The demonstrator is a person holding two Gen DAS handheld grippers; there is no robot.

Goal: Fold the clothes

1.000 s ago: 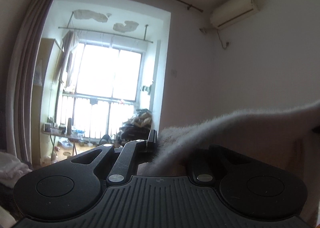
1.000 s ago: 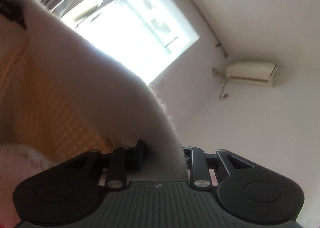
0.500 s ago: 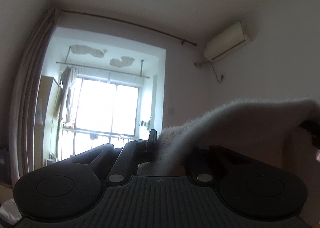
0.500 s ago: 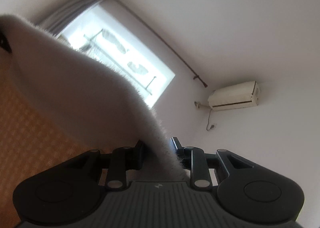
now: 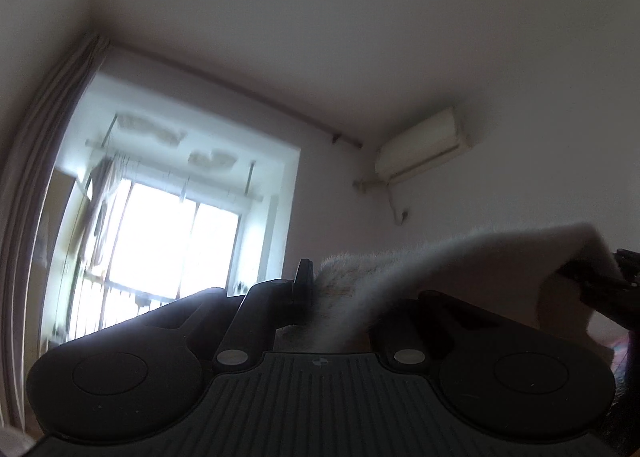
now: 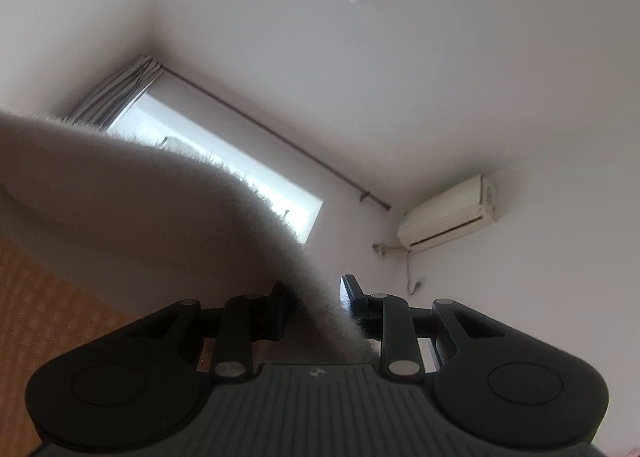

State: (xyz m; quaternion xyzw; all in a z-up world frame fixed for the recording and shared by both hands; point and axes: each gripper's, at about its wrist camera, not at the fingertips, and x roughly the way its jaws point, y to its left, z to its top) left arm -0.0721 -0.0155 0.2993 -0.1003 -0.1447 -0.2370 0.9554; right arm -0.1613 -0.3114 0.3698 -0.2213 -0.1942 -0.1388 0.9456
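Observation:
A fuzzy pale grey-pink garment (image 5: 460, 257) is stretched in the air between both grippers. My left gripper (image 5: 344, 297) is shut on one edge of it, which runs off to the right toward the other gripper (image 5: 608, 289). My right gripper (image 6: 316, 305) is shut on the other edge of the garment (image 6: 140, 201), which spreads to the left and fills the lower left of that view. Both cameras are tilted up toward the ceiling. The rest of the garment hangs out of view.
A bright window (image 5: 168, 233) with a curtain (image 5: 36, 185) on its left, a curtain rod (image 6: 280, 141) and a wall air conditioner (image 5: 424, 145) show. An orange-tan woven surface (image 6: 48, 305) lies at the lower left in the right wrist view.
Both grippers have lifted and tilted upward with the garment held between them. The views now show more ceiling and less of the room and floor.

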